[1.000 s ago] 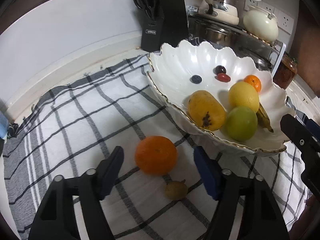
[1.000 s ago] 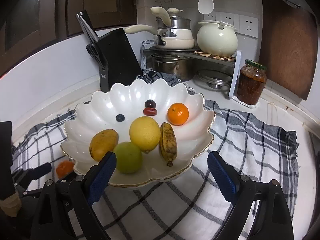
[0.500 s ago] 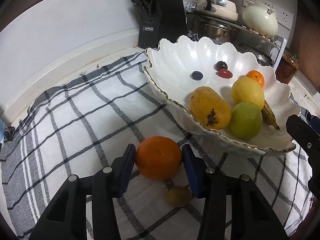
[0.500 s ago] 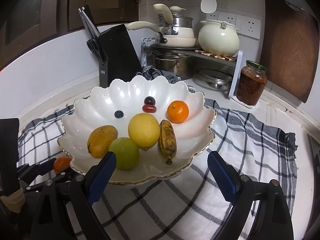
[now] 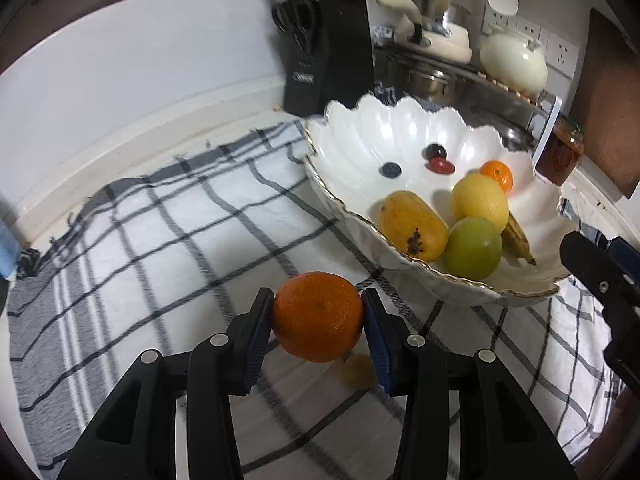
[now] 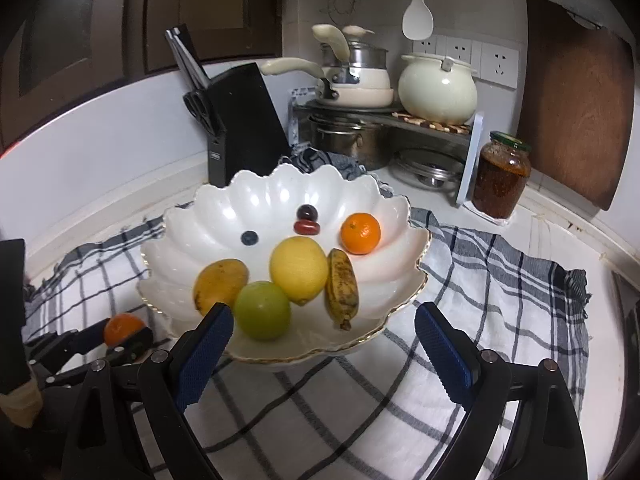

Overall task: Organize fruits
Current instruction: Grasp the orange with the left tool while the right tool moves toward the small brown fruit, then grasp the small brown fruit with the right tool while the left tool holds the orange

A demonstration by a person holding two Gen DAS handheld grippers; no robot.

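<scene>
Checked cloth (image 5: 168,240), scalloped glossy bowl (image 5: 360,136), dimpled round orange (image 5: 318,322)

I am counting one white scalloped bowl (image 6: 404,240) holding seven fruits: one mango (image 6: 219,283), one green lime (image 6: 262,310), one yellow lemon (image 6: 298,268), one spotted banana (image 6: 341,287), one small mandarin (image 6: 360,233), one blueberry (image 6: 249,237) and one dark cherry (image 6: 307,212), with one red oval piece (image 6: 306,227) of a kind I cannot tell lying just below the cherry. Outside the bowl I am noting two more fruits: one orange (image 5: 318,322) and one small brownish fruit (image 5: 356,370), blurred, on the single checked cloth (image 5: 160,248). Behind, I am tallying one knife block (image 6: 244,120), one jar (image 6: 501,178) and one cream pot (image 6: 438,90).
</scene>
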